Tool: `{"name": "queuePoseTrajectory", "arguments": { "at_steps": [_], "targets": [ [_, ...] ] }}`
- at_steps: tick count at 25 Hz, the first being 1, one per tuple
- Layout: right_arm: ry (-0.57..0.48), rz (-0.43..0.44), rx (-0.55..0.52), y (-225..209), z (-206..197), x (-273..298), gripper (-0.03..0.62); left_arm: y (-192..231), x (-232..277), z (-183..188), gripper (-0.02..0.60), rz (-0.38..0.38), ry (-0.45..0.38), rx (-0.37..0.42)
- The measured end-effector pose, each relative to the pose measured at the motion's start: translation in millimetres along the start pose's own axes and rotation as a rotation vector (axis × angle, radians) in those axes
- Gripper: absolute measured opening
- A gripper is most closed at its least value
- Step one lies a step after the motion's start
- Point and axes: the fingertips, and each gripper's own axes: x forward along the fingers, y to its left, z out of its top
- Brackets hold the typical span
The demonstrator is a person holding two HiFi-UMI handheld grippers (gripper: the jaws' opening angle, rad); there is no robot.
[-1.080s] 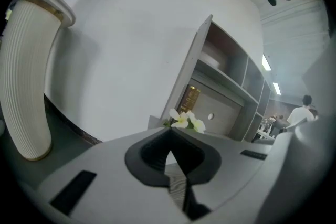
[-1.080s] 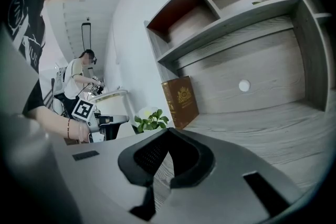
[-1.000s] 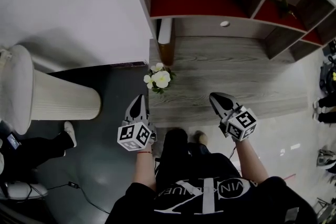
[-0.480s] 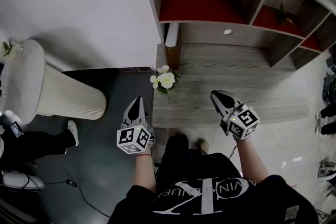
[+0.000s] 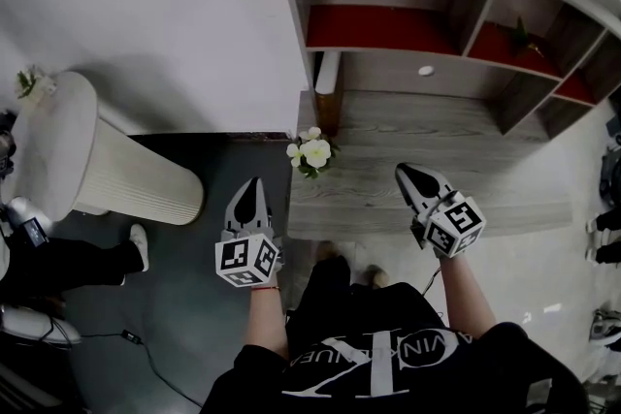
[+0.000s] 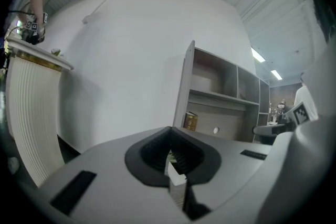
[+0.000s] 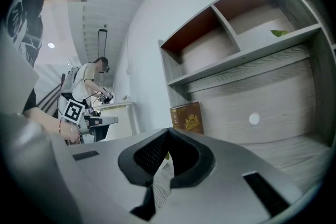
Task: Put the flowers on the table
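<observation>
Fingers of the left gripper [image 5: 250, 185] pressed together at the tips, nothing between. Same on the right gripper [image 5: 406, 174]: fingers closed, empty. Left one held over the dark floor [image 5: 194, 305], just off the left near corner of the grey wooden table [image 5: 456, 150]; right one over its near edge. Flowers [image 5: 312, 153], white with green leaves, on that left corner, ahead of the left gripper and apart from it. Brown book [image 7: 187, 118] upright further back, under the shelf unit [image 5: 485, 5]. White ribbed pedestal [image 5: 107, 179] well off to the left.
</observation>
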Motion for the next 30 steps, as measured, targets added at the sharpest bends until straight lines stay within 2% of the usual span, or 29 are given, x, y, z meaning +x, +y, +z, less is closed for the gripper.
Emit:
{"name": "queuePoseTrajectory", "arguments": {
  "at_steps": [16, 30],
  "targets": [
    [-0.062, 0.065, -0.051, 13.0, 35.4, 23.2, 0.011, 14.4, -9.3, 39.0, 0.003, 0.04, -0.083, 0.036],
    [-0.104, 0.051, -0.073, 4.8, 53.1, 22.6, 0.011, 13.9, -2.8, 56.4, 0.003, 0.043, -0.121, 0.055]
  ]
}}
